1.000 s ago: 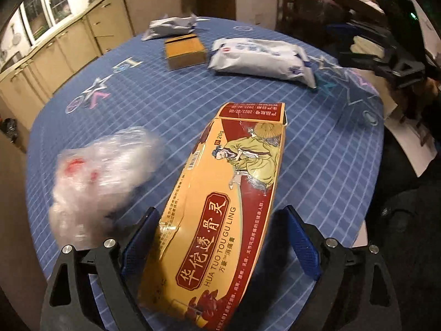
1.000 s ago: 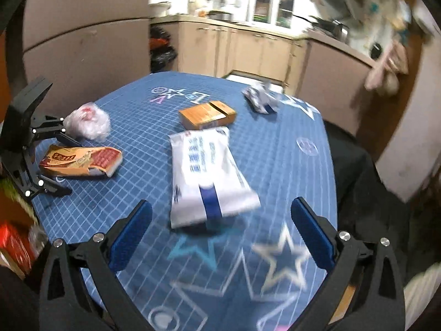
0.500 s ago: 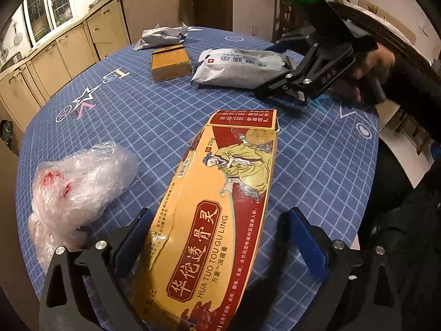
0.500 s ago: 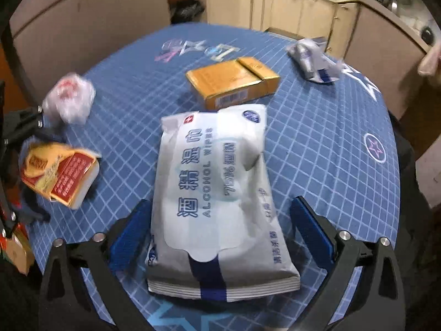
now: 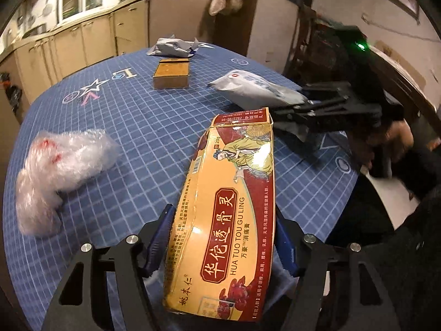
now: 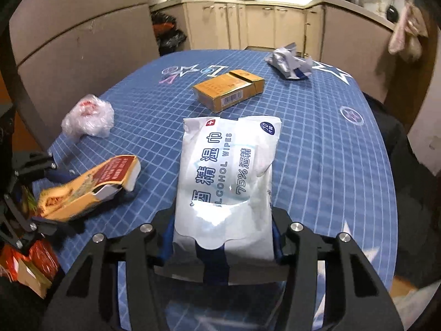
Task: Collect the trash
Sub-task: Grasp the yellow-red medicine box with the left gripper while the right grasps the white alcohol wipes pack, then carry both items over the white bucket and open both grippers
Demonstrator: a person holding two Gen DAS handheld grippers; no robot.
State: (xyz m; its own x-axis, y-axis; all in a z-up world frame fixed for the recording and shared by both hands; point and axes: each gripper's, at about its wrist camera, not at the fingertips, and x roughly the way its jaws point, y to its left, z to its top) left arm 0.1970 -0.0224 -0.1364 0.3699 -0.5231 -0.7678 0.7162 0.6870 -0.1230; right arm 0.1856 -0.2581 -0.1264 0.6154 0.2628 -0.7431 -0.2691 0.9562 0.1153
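Observation:
My left gripper (image 5: 223, 237) is shut on a long red and yellow medicine box (image 5: 228, 215), its far end lifted off the blue table. The box also shows in the right wrist view (image 6: 91, 184). My right gripper (image 6: 223, 237) is shut on a white alcohol wipes pack (image 6: 228, 171), raised at its near end. The pack shows in the left wrist view (image 5: 256, 91) with the right gripper (image 5: 325, 110) on it.
On the blue grid tablecloth (image 6: 330, 151) lie a crumpled clear plastic bag (image 5: 60, 162) (image 6: 88, 117), an orange box (image 5: 172, 73) (image 6: 228, 91) and a crumpled silver wrapper (image 5: 172, 47) (image 6: 289, 62). Kitchen cabinets (image 6: 261, 24) stand beyond the table.
Both grippers have closed, the left on the medicine box and the right on the wipes pack. Both items have begun to lift off the table.

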